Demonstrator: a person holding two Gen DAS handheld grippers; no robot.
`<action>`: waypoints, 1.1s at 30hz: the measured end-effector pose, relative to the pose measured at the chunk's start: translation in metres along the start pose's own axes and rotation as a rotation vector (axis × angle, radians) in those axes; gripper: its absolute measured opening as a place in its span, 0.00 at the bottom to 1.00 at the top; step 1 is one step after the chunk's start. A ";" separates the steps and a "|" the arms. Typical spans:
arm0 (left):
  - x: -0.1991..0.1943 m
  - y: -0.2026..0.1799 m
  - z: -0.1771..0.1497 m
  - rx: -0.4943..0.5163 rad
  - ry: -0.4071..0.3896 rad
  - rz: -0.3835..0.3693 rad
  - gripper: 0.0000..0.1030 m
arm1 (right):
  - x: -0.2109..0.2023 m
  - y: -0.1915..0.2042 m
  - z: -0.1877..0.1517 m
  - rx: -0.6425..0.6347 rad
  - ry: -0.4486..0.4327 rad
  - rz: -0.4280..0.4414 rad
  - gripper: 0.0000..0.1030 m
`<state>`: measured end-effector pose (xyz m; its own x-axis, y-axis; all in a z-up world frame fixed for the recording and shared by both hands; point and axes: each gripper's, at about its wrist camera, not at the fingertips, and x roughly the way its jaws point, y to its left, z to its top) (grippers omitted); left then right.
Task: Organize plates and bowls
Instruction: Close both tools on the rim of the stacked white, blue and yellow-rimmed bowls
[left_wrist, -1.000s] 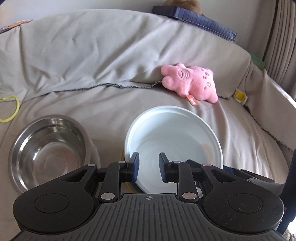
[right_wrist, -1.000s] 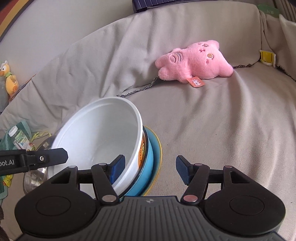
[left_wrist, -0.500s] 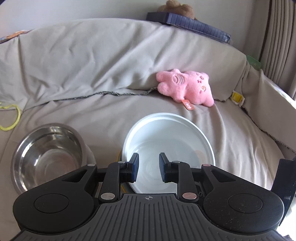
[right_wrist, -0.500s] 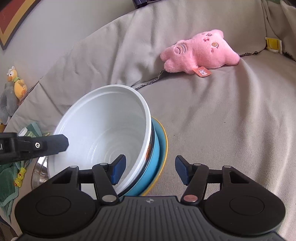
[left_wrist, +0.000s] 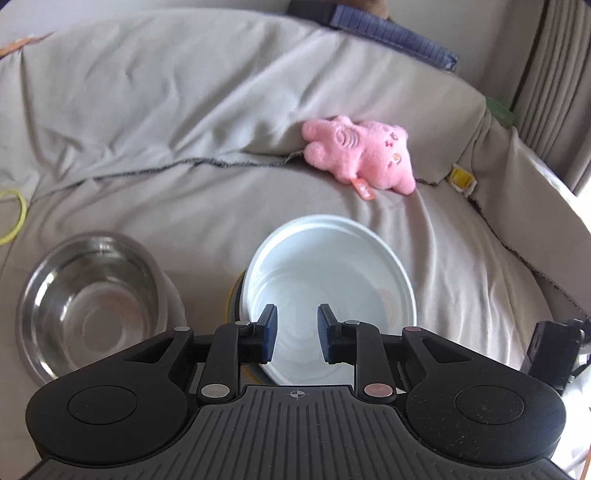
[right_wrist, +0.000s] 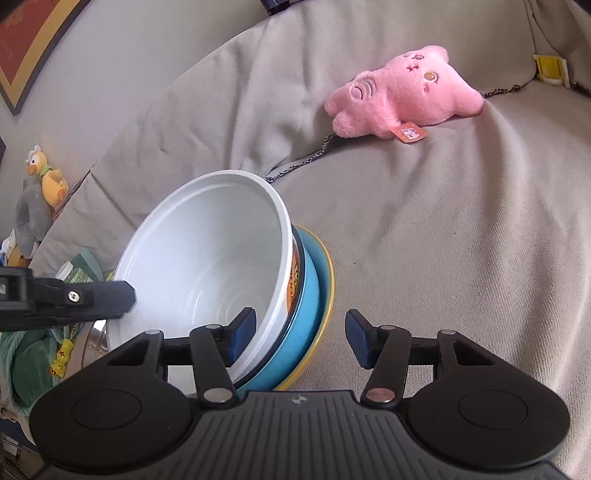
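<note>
A white bowl (left_wrist: 328, 280) sits nested in a stack on the grey sofa cover. In the right wrist view the white bowl (right_wrist: 207, 251) rests in a blue bowl (right_wrist: 308, 295) on a yellow plate (right_wrist: 327, 280). A steel bowl (left_wrist: 88, 299) stands to the left of the stack. My left gripper (left_wrist: 294, 332) is open and empty above the white bowl's near rim. My right gripper (right_wrist: 299, 334) is open wide and empty, its left finger inside the white bowl and its right finger outside the stack.
A pink plush toy (left_wrist: 360, 153) lies behind the stack against the sofa back. A dark book (left_wrist: 373, 29) lies on top of the sofa back. Plush toys (right_wrist: 38, 192) and green items (right_wrist: 29, 350) crowd the left edge.
Both grippers pulled back and rose a little from the stack. Their jaws keep the same opening. The bowls have not moved.
</note>
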<state>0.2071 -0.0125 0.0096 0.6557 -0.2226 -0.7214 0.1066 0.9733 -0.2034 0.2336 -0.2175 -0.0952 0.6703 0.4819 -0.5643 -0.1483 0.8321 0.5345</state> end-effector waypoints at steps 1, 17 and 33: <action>-0.006 -0.001 0.002 0.019 -0.021 0.006 0.26 | 0.000 -0.001 0.000 0.005 0.003 0.005 0.52; 0.071 0.035 0.006 0.010 0.135 0.098 0.29 | -0.004 0.002 -0.002 -0.018 -0.042 0.002 0.52; 0.095 0.035 -0.006 -0.006 0.228 0.087 0.32 | 0.003 -0.012 -0.001 0.041 -0.013 0.050 0.53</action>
<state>0.2687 0.0001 -0.0695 0.4762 -0.1458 -0.8672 0.0520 0.9891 -0.1377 0.2369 -0.2252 -0.1038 0.6721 0.5189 -0.5283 -0.1518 0.7948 0.5876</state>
